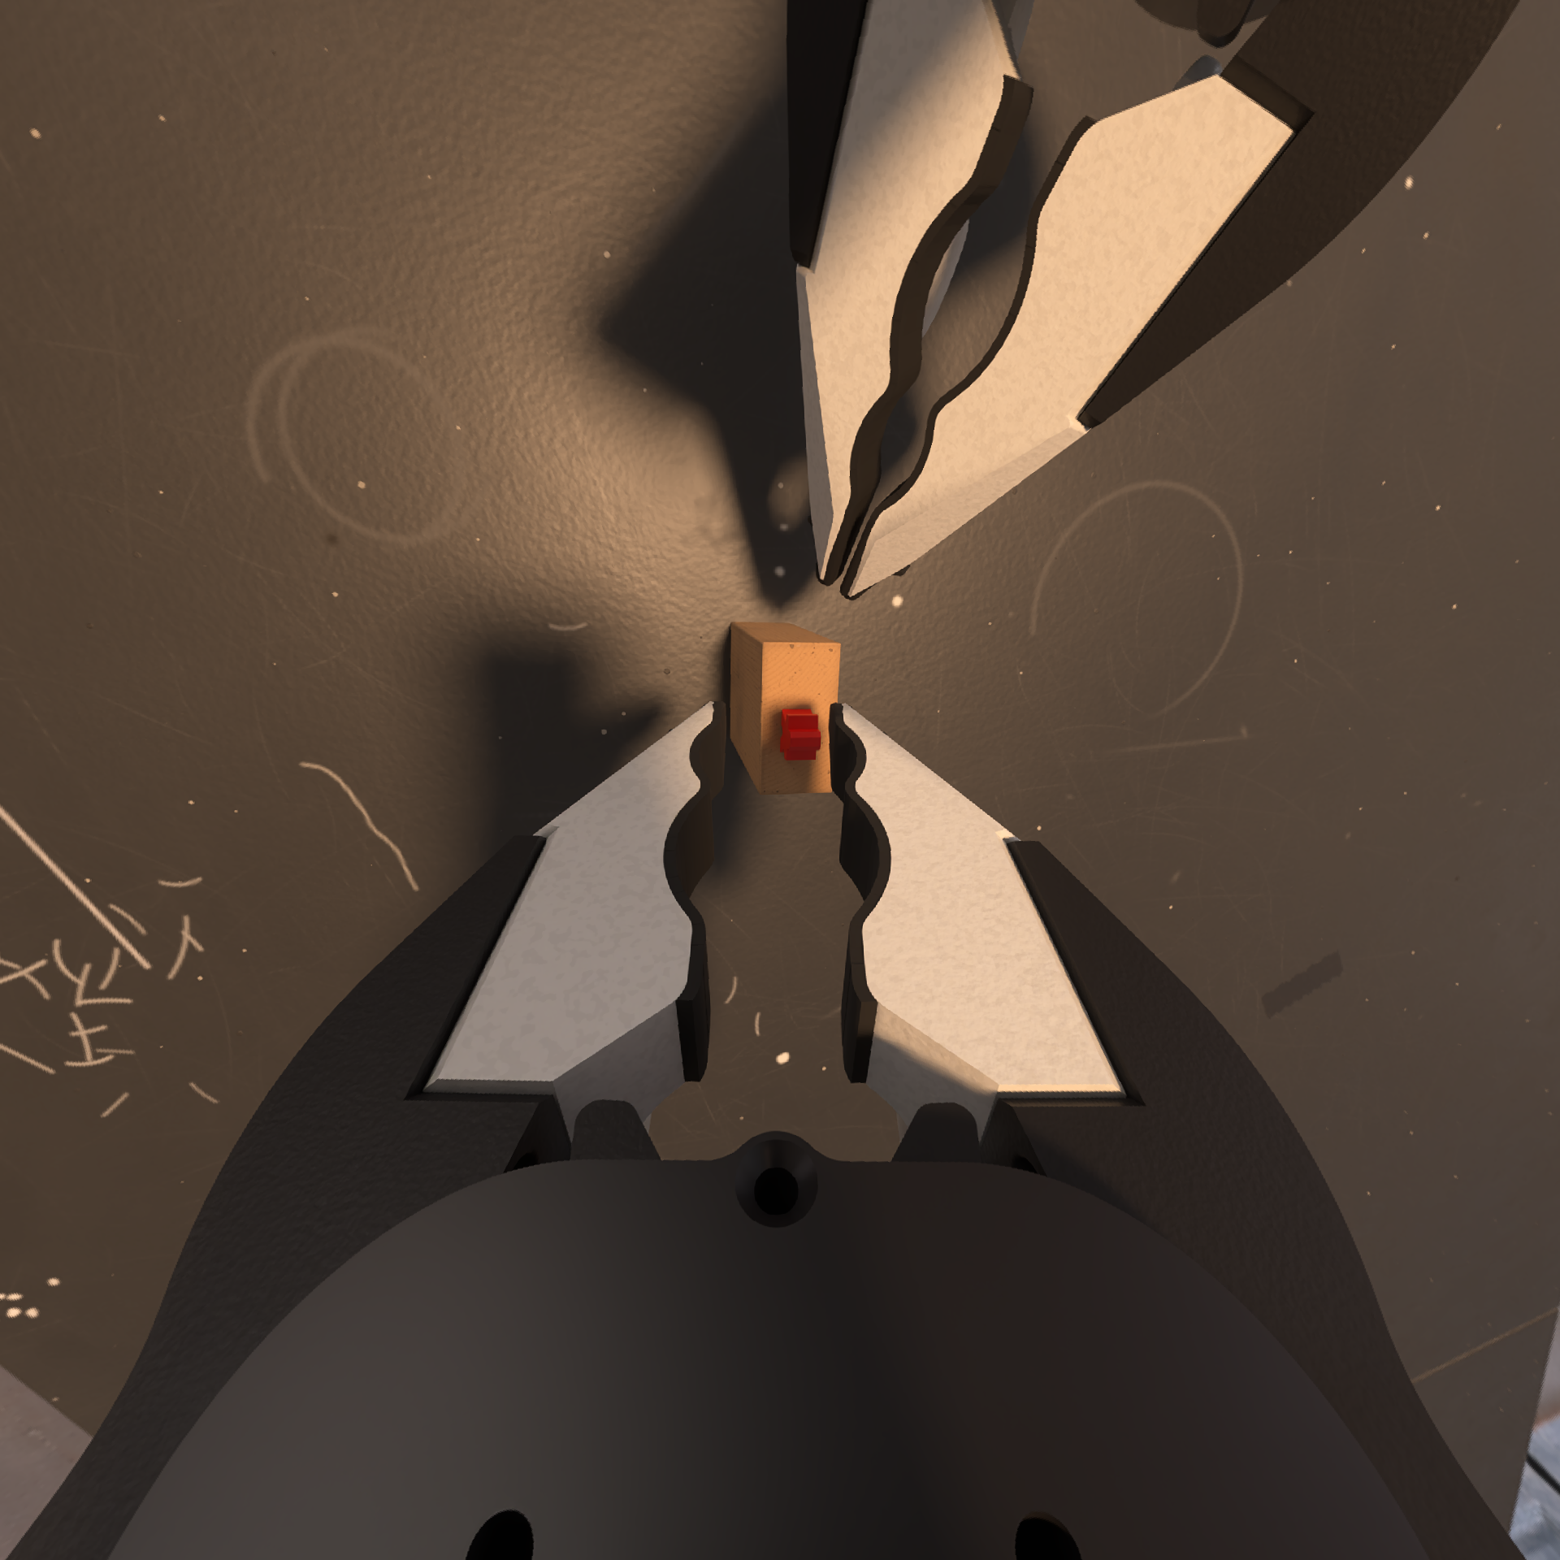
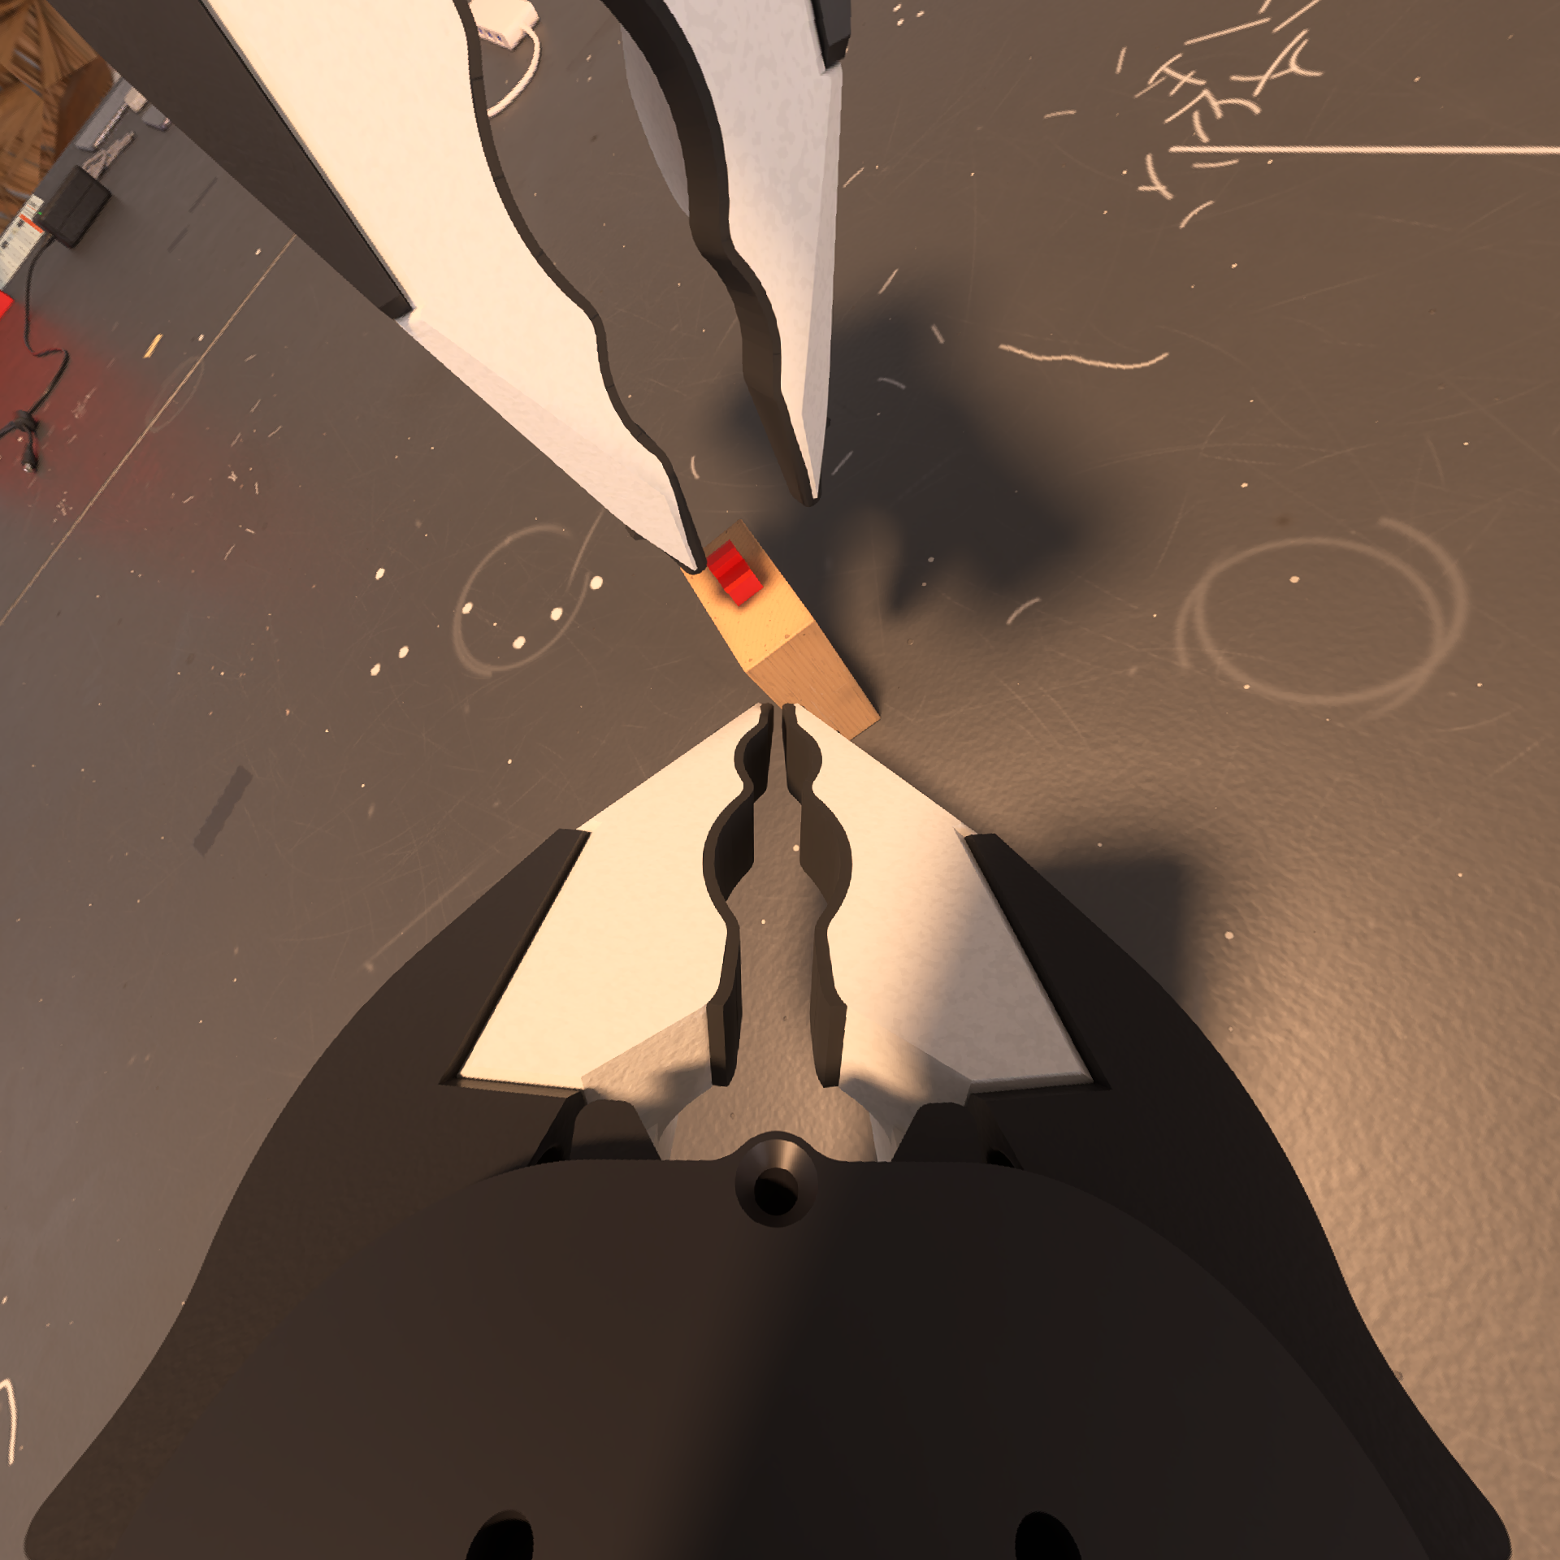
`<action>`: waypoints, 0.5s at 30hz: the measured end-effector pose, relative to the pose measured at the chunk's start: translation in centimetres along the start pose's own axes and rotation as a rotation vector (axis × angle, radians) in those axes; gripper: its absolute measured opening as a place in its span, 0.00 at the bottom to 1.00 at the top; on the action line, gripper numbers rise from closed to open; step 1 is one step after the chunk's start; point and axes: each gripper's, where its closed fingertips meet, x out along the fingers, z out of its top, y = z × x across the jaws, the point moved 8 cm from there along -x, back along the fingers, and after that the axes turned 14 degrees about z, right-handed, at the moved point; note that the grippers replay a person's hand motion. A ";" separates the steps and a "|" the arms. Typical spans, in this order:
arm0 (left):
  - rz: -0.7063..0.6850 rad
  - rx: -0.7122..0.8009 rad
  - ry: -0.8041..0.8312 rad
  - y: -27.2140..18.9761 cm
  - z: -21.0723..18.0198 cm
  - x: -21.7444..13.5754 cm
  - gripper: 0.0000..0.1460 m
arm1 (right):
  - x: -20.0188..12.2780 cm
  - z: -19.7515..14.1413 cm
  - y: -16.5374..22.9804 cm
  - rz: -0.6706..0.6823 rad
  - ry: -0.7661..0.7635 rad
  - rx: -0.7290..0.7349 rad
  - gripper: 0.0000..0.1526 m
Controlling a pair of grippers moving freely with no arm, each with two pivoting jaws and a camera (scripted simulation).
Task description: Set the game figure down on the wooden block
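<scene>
A small red game figure (image 1: 799,733) sits on top of a wooden block (image 1: 785,667) that rests on the dark table. My left gripper (image 1: 777,713) is open, with one finger on each side of the block and figure, and holds nothing. My right gripper (image 1: 836,582) is shut and empty, its tips just beyond the block's far end. In the right wrist view the figure (image 2: 733,572) sits at the far end of the block (image 2: 777,641). There my right gripper (image 2: 778,711) points at the block's near corner and the left gripper (image 2: 751,530) hangs open over the figure.
The table top (image 1: 338,591) is dark brown with scratches and ring marks. In the right wrist view a black adapter with a cable (image 2: 80,203) and a white cord (image 2: 515,76) lie far off at the upper left.
</scene>
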 end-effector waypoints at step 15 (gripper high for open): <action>-0.034 0.048 0.091 0.2 0.6 0.9 0.14 | 0.1 0.1 -0.2 0.003 0.005 0.017 0.01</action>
